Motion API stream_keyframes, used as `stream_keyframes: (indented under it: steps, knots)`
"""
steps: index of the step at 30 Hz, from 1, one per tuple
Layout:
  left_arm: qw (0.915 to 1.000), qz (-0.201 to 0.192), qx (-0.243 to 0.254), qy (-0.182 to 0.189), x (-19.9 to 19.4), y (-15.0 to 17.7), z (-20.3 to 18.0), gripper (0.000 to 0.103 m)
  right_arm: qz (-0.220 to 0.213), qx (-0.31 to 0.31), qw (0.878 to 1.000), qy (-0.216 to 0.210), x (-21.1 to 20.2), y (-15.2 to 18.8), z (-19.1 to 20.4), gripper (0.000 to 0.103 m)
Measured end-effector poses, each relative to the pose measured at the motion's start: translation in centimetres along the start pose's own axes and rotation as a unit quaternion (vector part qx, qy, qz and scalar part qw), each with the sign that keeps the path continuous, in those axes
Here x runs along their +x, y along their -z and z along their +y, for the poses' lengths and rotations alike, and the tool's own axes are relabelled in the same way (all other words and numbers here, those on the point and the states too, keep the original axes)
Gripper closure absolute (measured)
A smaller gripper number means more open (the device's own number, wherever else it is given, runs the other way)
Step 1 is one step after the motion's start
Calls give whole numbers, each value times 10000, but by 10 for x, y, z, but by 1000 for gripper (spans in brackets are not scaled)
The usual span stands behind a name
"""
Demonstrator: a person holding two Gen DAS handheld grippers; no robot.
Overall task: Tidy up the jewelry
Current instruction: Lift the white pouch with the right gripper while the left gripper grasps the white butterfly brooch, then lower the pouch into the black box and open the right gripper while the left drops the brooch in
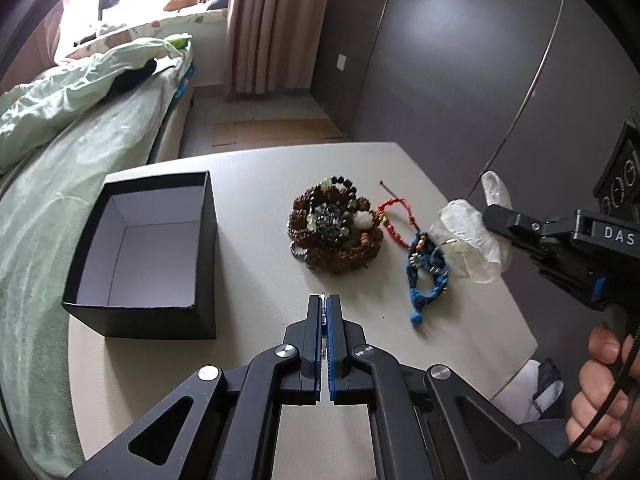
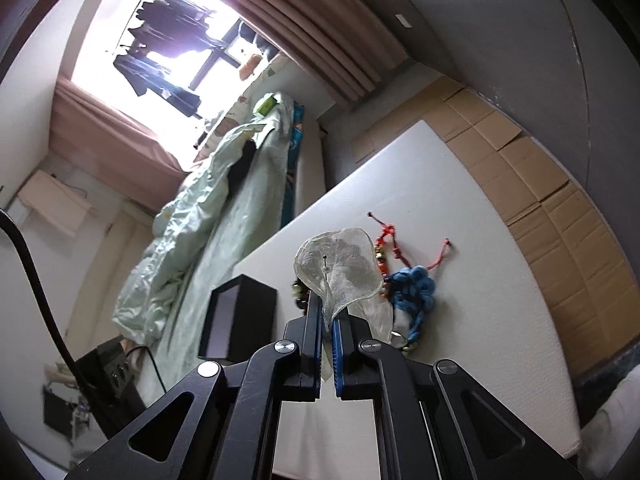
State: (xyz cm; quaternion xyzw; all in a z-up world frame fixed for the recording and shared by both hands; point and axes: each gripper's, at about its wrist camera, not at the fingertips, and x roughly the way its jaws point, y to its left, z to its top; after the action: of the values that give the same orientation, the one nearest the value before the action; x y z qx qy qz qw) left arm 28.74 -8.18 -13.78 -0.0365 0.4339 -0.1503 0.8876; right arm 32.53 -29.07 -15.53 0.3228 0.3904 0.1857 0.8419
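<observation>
- Left gripper [image 1: 324, 300] hangs over the surface [image 1: 248, 240], jaws pressed together with nothing in them.
- Right gripper [image 2: 328, 312] has its jaws pinched on a sheer organza pouch [image 2: 340, 268], held up off the surface.
- Blue bracelet [image 1: 426, 276] lies right under the pouch, red cord bracelet [image 1: 394, 216] touching it, bead pile [image 1: 336, 228] just beside.
- Open black box [image 1: 148, 256] sits well apart on the left.

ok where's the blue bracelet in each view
Left wrist: the blue bracelet lies right of centre on the table, just right of the brown bead pile.
Right wrist: the blue bracelet sits right of centre, partly behind the sheer pouch.
Shared landmark: the red cord bracelet beside it.
</observation>
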Motion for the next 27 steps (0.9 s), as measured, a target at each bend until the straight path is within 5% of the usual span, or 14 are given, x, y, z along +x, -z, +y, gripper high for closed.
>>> stream_keyframes:
  steps: [4, 14, 27]
  knots:
    - [9999, -85, 21, 66, -11, -2, 0, 102, -84, -9, 9998, -170, -5, 0, 5, 97]
    - [9997, -253, 21, 69, -33, -6, 7, 102, 332, 229, 9951, 898, 18, 2, -13, 97]
    - [9983, -568, -119, -9, -68, -14, 31, 102, -20, -184, 9995, -256, 18, 2, 32, 97]
